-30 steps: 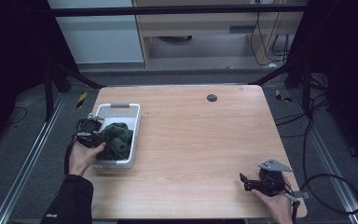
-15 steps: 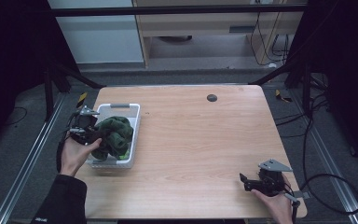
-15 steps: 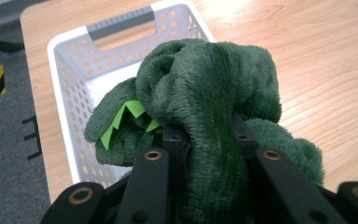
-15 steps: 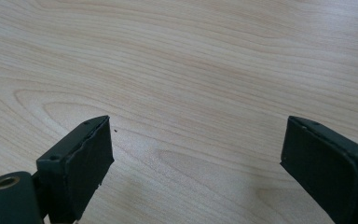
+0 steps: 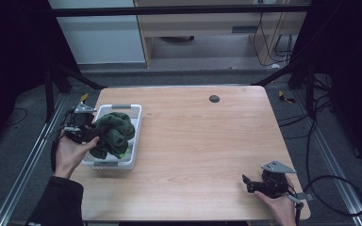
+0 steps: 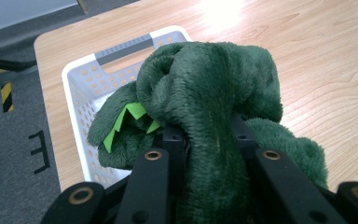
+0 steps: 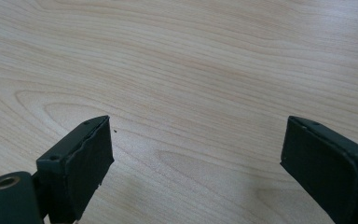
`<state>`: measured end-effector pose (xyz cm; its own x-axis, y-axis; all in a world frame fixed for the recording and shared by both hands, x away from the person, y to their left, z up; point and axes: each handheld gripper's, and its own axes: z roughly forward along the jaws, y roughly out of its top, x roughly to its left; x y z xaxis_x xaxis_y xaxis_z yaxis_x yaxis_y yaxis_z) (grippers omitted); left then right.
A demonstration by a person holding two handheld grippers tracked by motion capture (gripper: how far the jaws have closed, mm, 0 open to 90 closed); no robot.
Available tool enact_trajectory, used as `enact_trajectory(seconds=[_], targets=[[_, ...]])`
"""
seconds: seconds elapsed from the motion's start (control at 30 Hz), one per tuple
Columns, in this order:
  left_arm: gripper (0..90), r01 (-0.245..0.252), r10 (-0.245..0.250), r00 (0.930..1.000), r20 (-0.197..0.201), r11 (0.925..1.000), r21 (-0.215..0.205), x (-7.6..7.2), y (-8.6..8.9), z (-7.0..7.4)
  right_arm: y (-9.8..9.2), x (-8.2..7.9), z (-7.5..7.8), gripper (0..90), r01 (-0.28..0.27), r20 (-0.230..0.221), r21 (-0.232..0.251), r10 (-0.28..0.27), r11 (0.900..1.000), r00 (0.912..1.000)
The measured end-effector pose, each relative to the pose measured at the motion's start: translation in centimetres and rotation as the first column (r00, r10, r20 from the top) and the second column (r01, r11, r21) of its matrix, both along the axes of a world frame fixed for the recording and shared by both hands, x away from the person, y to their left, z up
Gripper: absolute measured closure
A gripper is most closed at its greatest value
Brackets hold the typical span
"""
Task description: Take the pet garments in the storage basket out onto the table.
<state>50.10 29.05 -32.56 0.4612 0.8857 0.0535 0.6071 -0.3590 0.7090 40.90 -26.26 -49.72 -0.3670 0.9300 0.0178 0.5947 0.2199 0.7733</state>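
A dark green plush toy (image 5: 114, 133) with light green felt spikes (image 6: 130, 116) hangs over a white perforated basket (image 5: 134, 136) at the table's left edge. My left gripper (image 5: 90, 134) is shut on the plush toy (image 6: 209, 107), its jaws squeezing a thick fold of the fur, and holds it lifted above the basket (image 6: 86, 79). My right gripper (image 5: 247, 183) rests near the table's front right corner, held by a hand. Its jaws stand wide apart over bare wood, and my right gripper (image 7: 196, 158) has nothing between them.
The wooden table (image 5: 207, 141) has a small dark round disc (image 5: 214, 99) near its far edge. Black frame posts and cables stand around the table, with grey floor (image 6: 9, 135) to the left of the basket.
My left gripper has risen and drawn left with the plush toy, lifting it partly out of the basket. The right gripper has stayed where it was.
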Motion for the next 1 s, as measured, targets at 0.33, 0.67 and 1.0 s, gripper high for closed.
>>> enact_trajectory(seconds=[0.33, 0.67, 1.0], targets=[[74.3, 0.016, -0.016, 0.9994, 0.031, 0.9998, -0.010, -0.9, 0.0, 1.4, 0.0, 0.0, 0.0, 8.9, -0.003, 0.007, -0.007, 0.004, 1.000, 1.0000], [74.3, 0.078, -0.078, 0.9964, 0.034, 0.9969, -0.006, -1.4, -1.6, 2.2, -0.1, -0.1, 0.1, 8.6, 0.000, 0.016, 0.000, 0.000, 1.000, 0.9999], [74.3, 0.161, -0.161, 0.9861, 0.041, 0.9869, 0.008, -2.1, -4.2, 2.9, -0.2, -0.1, 0.2, 8.7, 0.005, 0.023, 0.003, -0.005, 1.000, 0.9997]])
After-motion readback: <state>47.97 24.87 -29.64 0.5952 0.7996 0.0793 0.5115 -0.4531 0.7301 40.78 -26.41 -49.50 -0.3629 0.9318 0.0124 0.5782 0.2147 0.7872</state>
